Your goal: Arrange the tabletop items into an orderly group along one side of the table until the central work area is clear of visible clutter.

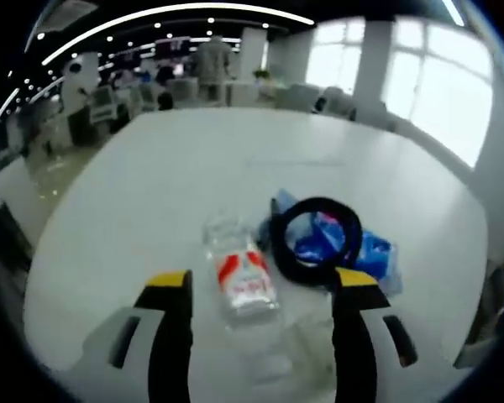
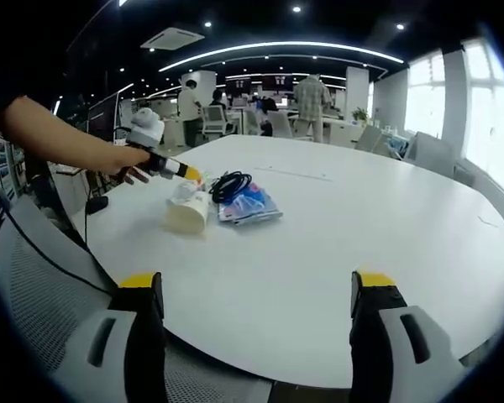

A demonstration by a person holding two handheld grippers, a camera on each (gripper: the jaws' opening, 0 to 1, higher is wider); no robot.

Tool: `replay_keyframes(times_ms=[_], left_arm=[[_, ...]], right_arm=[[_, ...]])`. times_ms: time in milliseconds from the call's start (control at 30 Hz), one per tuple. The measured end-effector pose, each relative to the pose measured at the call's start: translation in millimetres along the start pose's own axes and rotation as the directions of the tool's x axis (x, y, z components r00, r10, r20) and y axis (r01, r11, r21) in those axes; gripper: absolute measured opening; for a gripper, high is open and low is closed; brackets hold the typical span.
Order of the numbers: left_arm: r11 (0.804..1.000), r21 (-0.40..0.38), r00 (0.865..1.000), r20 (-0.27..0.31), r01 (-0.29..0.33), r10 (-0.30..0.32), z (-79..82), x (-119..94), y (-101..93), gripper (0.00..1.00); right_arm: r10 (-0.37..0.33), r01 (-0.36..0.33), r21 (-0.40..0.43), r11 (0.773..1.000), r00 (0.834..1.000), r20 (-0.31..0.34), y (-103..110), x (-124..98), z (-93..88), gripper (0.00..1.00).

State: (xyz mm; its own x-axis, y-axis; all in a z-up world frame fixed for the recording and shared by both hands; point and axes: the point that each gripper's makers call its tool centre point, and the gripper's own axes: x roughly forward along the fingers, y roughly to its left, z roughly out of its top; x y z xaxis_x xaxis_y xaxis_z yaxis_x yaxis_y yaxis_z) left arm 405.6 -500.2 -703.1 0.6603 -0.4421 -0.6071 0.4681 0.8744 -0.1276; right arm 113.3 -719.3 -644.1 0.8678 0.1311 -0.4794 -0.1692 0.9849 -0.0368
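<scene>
bottle [image 1: 242, 280]: clear, red-and-white label, lying flat near worktop's left edge
cable [image 1: 315, 241]: black coil, atop packet
packet [image 1: 371, 256]: blue, flat, just beside bottle

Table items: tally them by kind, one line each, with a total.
Clear plastic bottle: 1
Black cable coil: 1
Blue packet: 1
Total: 3, bunched together on the white table.

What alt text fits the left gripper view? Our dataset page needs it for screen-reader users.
The left gripper, jaws open, hangs over a clear plastic bottle with a red-and-white label, lying on a white table. Beside the bottle, a black cable coil rests on a blue packet; an office lies behind.
</scene>
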Motion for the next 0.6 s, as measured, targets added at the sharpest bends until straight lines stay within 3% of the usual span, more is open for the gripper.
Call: replay_keyframes(times_ms=[400, 600], left_arm=[[0.999, -0.035, 0.996, -0.090, 0.008, -0.011, -7.4, 24, 6.5, 0.56], [0.999, -0.044, 0.987, -0.157, 0.011, -0.018, -15.1, 31, 9.3, 0.49]], right_arm=[[-0.014, 0.014, -0.014, 1.000, 1.000, -0.016, -3, 1, -2.6, 0.90], [-0.022, 0.022, -0.015, 1.000, 1.000, -0.022, -5, 1, -3.5, 0.89]])
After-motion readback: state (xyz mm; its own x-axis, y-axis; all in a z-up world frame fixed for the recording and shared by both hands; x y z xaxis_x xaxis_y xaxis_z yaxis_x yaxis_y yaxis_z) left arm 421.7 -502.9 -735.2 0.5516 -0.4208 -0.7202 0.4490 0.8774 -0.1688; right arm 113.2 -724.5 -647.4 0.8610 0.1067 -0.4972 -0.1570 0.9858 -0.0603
